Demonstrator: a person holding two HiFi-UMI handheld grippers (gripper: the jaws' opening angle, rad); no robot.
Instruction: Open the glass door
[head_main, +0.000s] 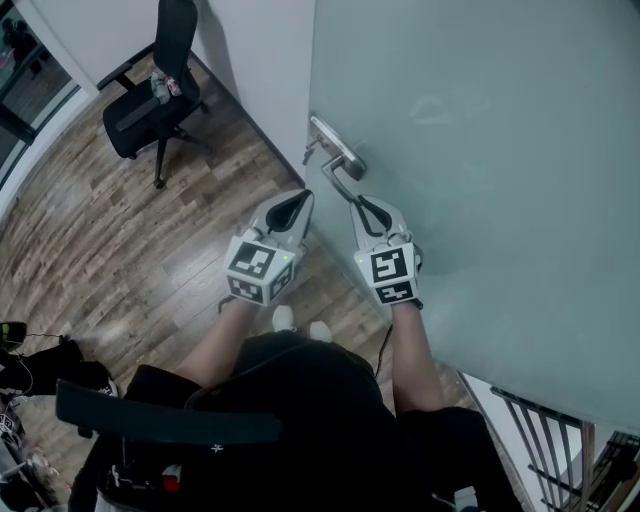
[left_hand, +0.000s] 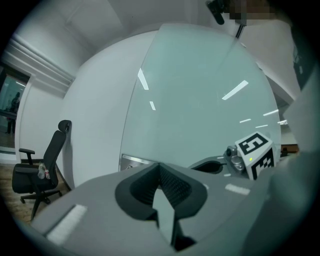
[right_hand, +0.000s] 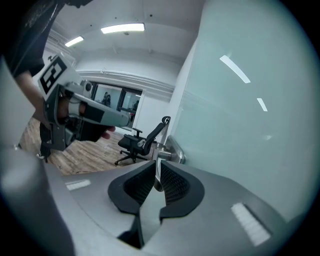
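Observation:
The frosted glass door fills the right of the head view. Its metal lever handle sticks out near the door's left edge. My right gripper is shut on the lever's free end. In the right gripper view the thin lever runs between the ribbed pads back to its round mount. My left gripper hovers just left of the handle, shut and holding nothing. In the left gripper view its jaw tips meet in front of the door.
A black office chair stands on the wood floor at the far left. A white wall meets the door's left edge. A dark railing shows at the bottom right. The person's legs fill the lower middle.

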